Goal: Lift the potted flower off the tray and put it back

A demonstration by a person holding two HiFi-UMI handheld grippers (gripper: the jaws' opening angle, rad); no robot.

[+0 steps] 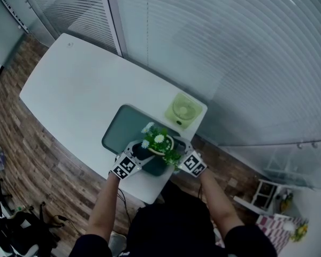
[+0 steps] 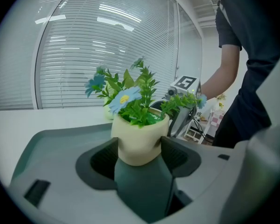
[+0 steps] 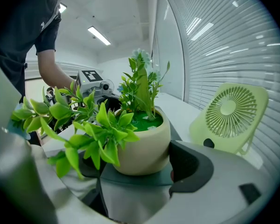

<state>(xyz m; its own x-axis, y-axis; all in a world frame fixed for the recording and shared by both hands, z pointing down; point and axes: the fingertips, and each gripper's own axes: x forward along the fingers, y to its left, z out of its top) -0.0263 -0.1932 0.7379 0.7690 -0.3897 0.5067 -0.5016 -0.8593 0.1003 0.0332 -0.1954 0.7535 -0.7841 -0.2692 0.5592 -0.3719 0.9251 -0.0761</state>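
Left hand-held gripper [image 1: 136, 155] is clamped on the potted flower [image 1: 159, 142], which appears to rest at the near end of the tray [image 1: 123, 127]. Right hand-held gripper [image 1: 181, 155] brackets the same pot, its visible jaw touching. Judgement: grip made, lift pending. Both grippers must rise together to keep the pot upright.

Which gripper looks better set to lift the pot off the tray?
Left, probably. The left gripper has both jaws against the pot, below the leaves. The right gripper also brackets the pot, but leaves cover one jaw, so its hold is unconfirmed.
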